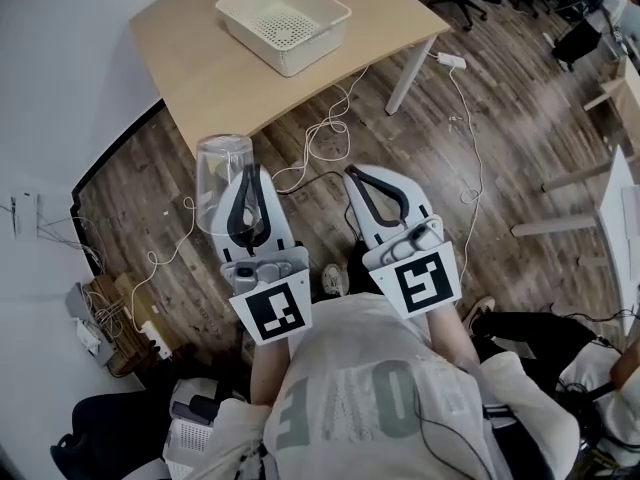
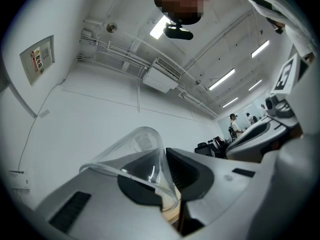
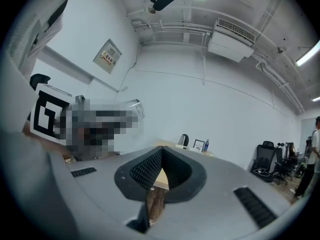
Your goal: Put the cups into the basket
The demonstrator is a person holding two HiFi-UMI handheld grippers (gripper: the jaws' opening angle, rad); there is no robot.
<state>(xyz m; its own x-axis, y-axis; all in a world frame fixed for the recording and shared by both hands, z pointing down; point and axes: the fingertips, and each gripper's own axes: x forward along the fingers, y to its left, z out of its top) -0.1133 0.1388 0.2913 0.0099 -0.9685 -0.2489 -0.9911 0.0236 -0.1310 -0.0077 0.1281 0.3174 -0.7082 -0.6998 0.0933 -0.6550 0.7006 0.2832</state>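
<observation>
Clear plastic cup (image 1: 221, 174) held over the wooden floor (image 1: 520, 138), clamped by its wall in the person's left gripper (image 1: 249, 176), short of the bench (image 1: 190, 58). The left gripper view shows what the head view cannot: one jaw inside the cup, the other outside, its rim towards the camera. The right gripper (image 1: 358, 178) rides just beside it, jaws together on nothing, as its own view confirms. Only the head view shows the white basket (image 1: 306, 59), empty, near the bench's far edge. The right gripper view picks out a bottle (image 3: 205, 145) there.
</observation>
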